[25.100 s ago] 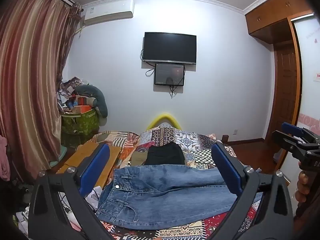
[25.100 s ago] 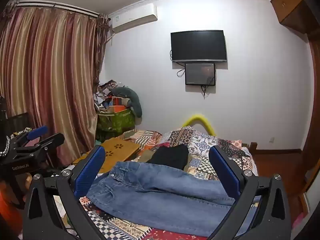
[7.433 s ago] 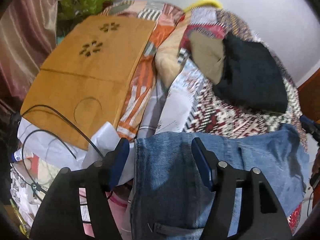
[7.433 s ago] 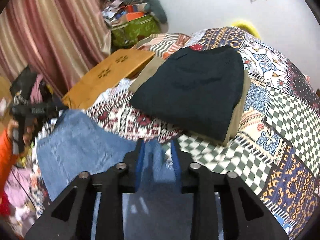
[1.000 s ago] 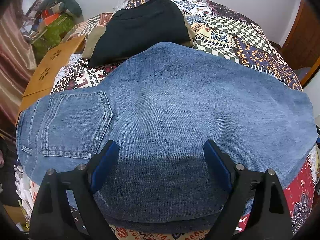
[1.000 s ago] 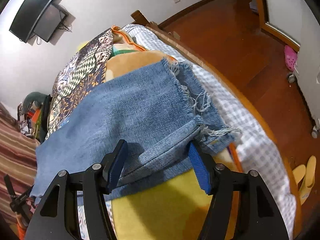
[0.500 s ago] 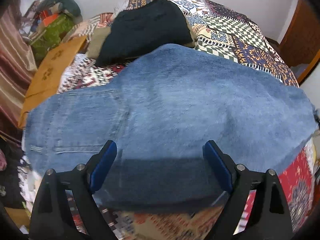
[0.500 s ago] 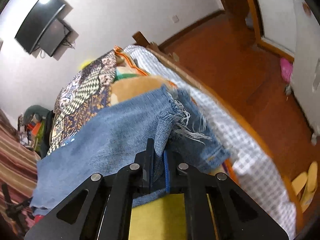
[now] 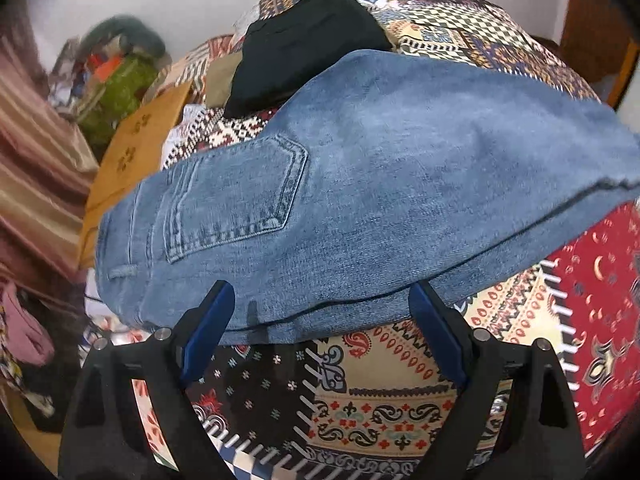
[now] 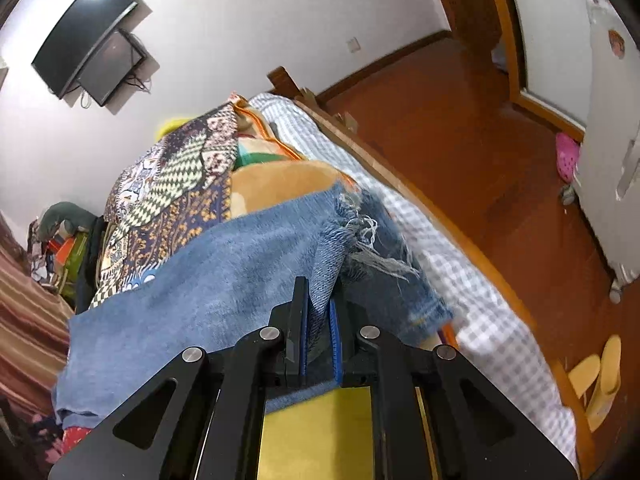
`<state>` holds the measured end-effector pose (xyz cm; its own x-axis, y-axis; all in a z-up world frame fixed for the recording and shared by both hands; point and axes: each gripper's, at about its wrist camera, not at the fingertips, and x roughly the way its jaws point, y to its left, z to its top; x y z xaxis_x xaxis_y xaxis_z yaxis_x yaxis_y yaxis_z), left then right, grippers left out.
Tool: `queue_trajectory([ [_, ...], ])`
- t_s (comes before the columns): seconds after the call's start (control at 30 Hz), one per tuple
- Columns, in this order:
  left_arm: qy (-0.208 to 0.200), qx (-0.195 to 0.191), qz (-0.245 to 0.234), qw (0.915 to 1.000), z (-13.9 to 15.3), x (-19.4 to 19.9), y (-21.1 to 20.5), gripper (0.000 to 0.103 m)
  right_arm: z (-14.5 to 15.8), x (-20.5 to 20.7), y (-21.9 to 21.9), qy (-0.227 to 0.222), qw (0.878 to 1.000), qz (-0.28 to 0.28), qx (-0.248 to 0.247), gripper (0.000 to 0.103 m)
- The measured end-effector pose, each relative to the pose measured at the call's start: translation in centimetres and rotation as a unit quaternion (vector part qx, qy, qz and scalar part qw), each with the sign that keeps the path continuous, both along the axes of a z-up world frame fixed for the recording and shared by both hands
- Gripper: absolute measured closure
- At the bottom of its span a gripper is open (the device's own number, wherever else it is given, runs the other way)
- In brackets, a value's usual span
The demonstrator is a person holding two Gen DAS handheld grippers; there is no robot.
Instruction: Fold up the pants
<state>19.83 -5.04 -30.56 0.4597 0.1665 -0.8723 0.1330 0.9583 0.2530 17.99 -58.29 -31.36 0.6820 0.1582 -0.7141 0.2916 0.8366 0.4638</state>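
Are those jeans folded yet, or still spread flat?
Folded once: the jeans lie doubled lengthwise, back pocket up, two layers along the near edge. The right gripper pinches the frayed hem.

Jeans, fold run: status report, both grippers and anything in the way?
Right gripper just closed its jaws on the frayed hem. Left gripper open over the jeans, holding nothing. Black garment behind, touching the far edge.

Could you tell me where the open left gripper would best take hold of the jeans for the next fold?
Probably the waistband end, approached from the near edge, where the folded jeans overhang the quilt. The left gripper hovers open just short of that edge, while the right gripper is shut on the frayed hem, so both ends would be held.
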Motion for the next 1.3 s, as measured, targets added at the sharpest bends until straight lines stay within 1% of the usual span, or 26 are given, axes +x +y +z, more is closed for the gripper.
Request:
queue_trajectory([
  [0.07, -0.006, 0.01, 0.0, 0.9999, -0.1, 0.2, 0.0, 0.013, -0.3, -0.2, -0.1, 0.006, 1.0, 0.0, 0.005, 0.092],
  [0.17, -0.01, 0.007, 0.005, 0.9999, -0.4, 0.9, 0.0, 0.014, -0.8, -0.3, -0.2, 0.019, 1.0, 0.001, 0.013, 0.091],
  [0.23, -0.018, 0.005, 0.005, 0.9998, -0.4, 1.1, -0.2, 0.02, -1.3, -0.3, -0.1, 0.03, 0.999, 0.0, 0.023, 0.089],
  [0.3, -0.027, 0.012, 0.01, 0.9995, -0.4, 1.6, -0.6, 0.024, -1.9, -0.2, 0.3, 0.041, 0.999, 0.005, 0.03, 0.087],
  [0.37, -0.028, 0.017, 0.015, 0.9994, -0.6, 2.3, -1.1, 0.033, -2.1, -0.4, 0.9, 0.045, 0.999, 0.008, 0.024, 0.085],
  [0.4, -0.031, 0.021, 0.018, 0.9991, -0.6, 2.7, -1.4, 0.034, -2.1, -0.5, 0.9, 0.043, 0.999, 0.009, 0.022, 0.083],
  [0.47, -0.035, 0.025, 0.018, 0.9989, -0.7, 3.2, -1.9, 0.039, -2.1, -0.8, 0.9, 0.044, 0.999, 0.009, 0.029, 0.08],
  [0.53, -0.038, 0.028, 0.016, 0.9987, -0.8, 3.6, -2.2, 0.042, -2.1, -1.0, 0.7, 0.046, 0.998, 0.008, 0.038, 0.079],
  [0.6, -0.042, 0.029, 0.016, 0.9986, -0.9, 3.9, -2.4, 0.045, -2.2, -1.3, 0.6, 0.046, 0.998, 0.008, 0.042, 0.075],
  [0.67, -0.042, 0.021, 0.02, 0.9987, -0.8, 4.2, -2.3, 0.048, -2.4, -1.6, 0.4, 0.046, 0.998, 0.005, 0.045, 0.072],
  [0.73, -0.041, 0.01, 0.024, 0.9988, -0.7, 4.3, -2.1, 0.05, -2.6, -1.5, 0.4, 0.046, 0.998, 0.006, 0.05, 0.072],
  [0.83, -0.041, 0.0, 0.023, 0.9989, -0.6, 4.4, -2.0, 0.052, -2.9, -1.3, 0.3, 0.047, 0.997, 0.012, 0.054, 0.072],
  [0.9, -0.038, -0.014, 0.026, 0.9988, -0.5, 4.4, -1.7, 0.054, -3.0, -0.9, 0.2, 0.05, 0.997, 0.015, 0.055, 0.069],
  [1.0, -0.039, -0.031, 0.03, 0.9983, -0.1, 4.4, -1.4, 0.061, -3.2, -0.2, -0.1, 0.048, 0.997, 0.013, 0.063, 0.065],
  [1.03, -0.041, -0.032, 0.029, 0.9983, 0.0, 4.4, -1.5, 0.064, -3.3, -0.1, -0.2, 0.045, 0.997, 0.014, 0.062, 0.066],
  [1.07, -0.042, -0.027, 0.028, 0.9984, 0.2, 4.4, -1.6, 0.066, -3.4, 0.1, -0.2, 0.042, 0.997, 0.013, 0.057, 0.074],
  [1.1, -0.046, -0.02, 0.023, 0.9985, 0.5, 4.3, -1.9, 0.067, -3.4, 0.3, -0.1, 0.04, 0.998, 0.013, 0.053, 0.086],
  [1.13, -0.05, -0.015, 0.018, 0.9984, 0.8, 4.3, -2.1, 0.068, -3.3, 0.5, -0.1, 0.037, 0.998, 0.009, 0.048, 0.09],
  [1.2, -0.06, -0.01, 0.009, 0.9981, 1.7, 4.2, -2.4, 0.072, -3.1, 0.6, -0.3, 0.027, 0.998, 0.009, 0.047, 0.096],
  [1.3, -0.077, -0.02, -0.001, 0.9968, 3.8, 4.1, -2.5, 0.08, -2.1, 0.7, -0.1, 0.008, 0.999, 0.019, 0.026, 0.098],
])
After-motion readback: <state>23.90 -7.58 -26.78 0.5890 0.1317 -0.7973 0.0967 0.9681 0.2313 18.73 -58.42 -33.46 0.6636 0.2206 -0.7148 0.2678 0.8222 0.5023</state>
